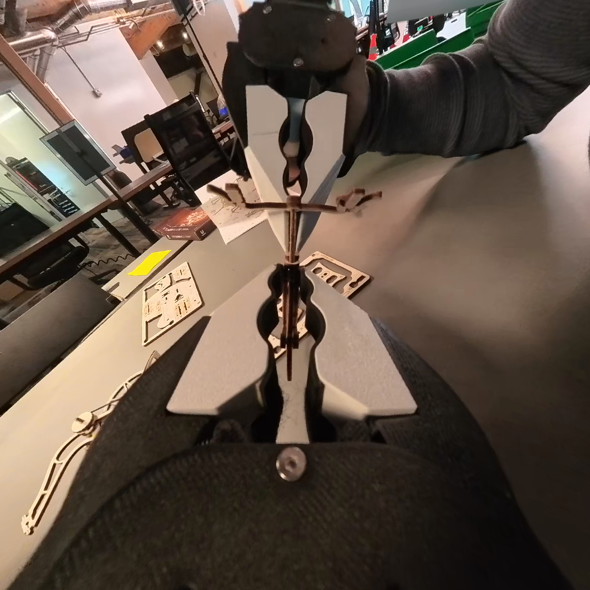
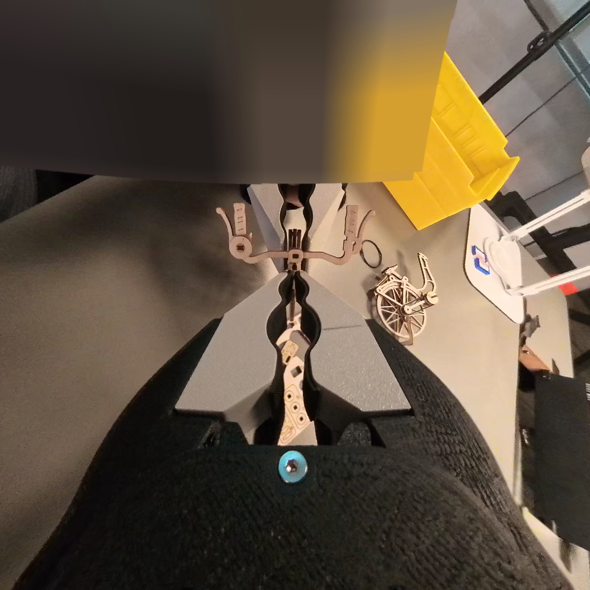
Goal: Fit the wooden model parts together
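A wooden handlebar (image 1: 292, 206) with two brake levers stands up where the two grippers' tips meet; it also shows face-on in the right wrist view (image 2: 293, 254). My left gripper (image 1: 290, 266) is shut on a thin dark wooden part (image 1: 288, 322), seen edge-on between its grey fingers. My right gripper (image 2: 293, 273) is shut on a thin wooden strip (image 2: 292, 295) below the handlebar. The grippers point at each other, tip to tip, above the grey table. I cannot tell how the parts join at the tips.
Wooden part sheets (image 1: 172, 300) (image 1: 338, 274) lie on the table (image 1: 447, 287), with a dark box (image 1: 183, 223), a paper sheet (image 1: 236, 220) and a yellow note (image 1: 150, 262). A half-built wooden bicycle (image 2: 402, 306), a black ring (image 2: 371, 253) and a yellow bin (image 2: 453, 159) sit to the right. The tips of both grippers are at nearly the same place.
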